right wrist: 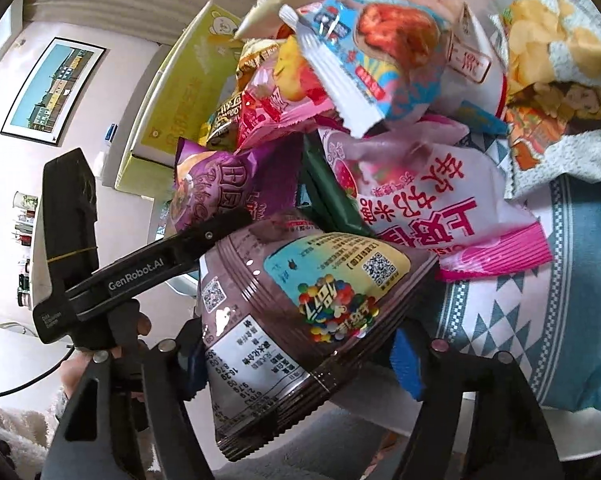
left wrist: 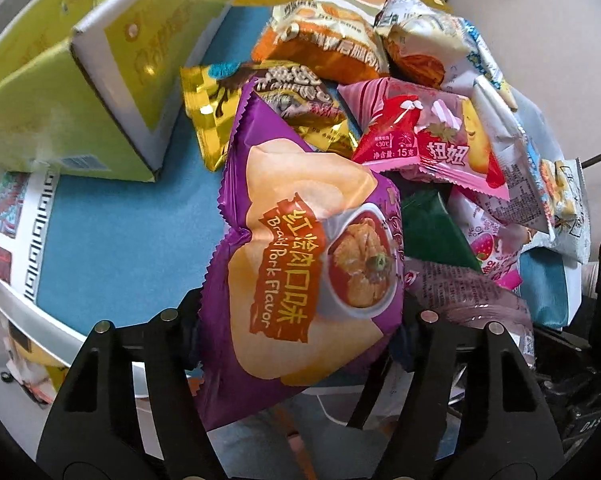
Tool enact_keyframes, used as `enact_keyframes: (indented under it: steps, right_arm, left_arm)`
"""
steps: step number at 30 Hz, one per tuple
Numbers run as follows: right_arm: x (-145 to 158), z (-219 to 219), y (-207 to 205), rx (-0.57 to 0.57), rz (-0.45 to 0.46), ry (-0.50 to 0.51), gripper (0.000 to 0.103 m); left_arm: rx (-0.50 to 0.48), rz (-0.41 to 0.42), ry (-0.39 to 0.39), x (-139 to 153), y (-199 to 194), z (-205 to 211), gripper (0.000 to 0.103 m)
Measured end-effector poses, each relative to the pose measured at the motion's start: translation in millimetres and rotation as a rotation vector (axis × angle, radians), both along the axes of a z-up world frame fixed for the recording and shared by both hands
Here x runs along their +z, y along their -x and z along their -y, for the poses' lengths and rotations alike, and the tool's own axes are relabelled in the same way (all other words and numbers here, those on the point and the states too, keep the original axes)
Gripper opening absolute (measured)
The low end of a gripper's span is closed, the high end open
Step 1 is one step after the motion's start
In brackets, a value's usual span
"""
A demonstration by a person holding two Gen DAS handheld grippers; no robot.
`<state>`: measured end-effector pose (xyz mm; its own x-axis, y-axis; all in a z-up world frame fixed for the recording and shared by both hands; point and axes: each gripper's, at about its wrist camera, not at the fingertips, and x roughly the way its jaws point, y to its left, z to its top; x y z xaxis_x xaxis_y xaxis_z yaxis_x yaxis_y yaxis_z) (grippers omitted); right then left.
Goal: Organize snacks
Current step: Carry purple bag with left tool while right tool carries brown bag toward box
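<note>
Snacks lie heaped on a blue mat (left wrist: 112,232) on the counter, and I have one in each gripper. My left gripper (left wrist: 300,320) has its fingers closed on the purple bag (left wrist: 300,240) with "Pork Flavor" printed on it; the bag stands up between them at the near edge of the heap. In the right wrist view the same purple bag (right wrist: 212,184) shows further back, with the left gripper (right wrist: 220,224) reaching in from the left.

My right gripper (right wrist: 300,348) holds a mauve pack (right wrist: 300,312) — the one with coloured candy dots and a QR code — pinched between its fingers and tilted. Just behind it sit a pink bag (right wrist: 440,200) and a dark green packet (right wrist: 328,196). From the left wrist the mauve pack (left wrist: 468,292) lies just right of the purple bag.

Further back in the heap are a gold packet (left wrist: 208,120), an orange packet (left wrist: 324,44) and a red-pink packet (left wrist: 420,136). A yellow-green box (left wrist: 80,100) stands open at the far left — beside the heap, on the mat.
</note>
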<state>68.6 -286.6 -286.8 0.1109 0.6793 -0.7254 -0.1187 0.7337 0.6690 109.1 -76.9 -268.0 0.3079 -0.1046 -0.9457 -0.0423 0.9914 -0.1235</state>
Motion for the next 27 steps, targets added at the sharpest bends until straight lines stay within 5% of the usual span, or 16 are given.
enact_keyframes:
  steps: [20,27]
  right_arm:
    - [91.1,24.5,14.7,0.029,0.221,0.081,0.068]
    - [137.0,9.0,-19.8,0.094,0.372,0.147,0.068]
  left_arm:
    - [0.06,0.169,-0.024,96.3,20.9,-2.4,0.065]
    - [0.116,0.23,0.005,130.0,10.9,-14.2,0.065]
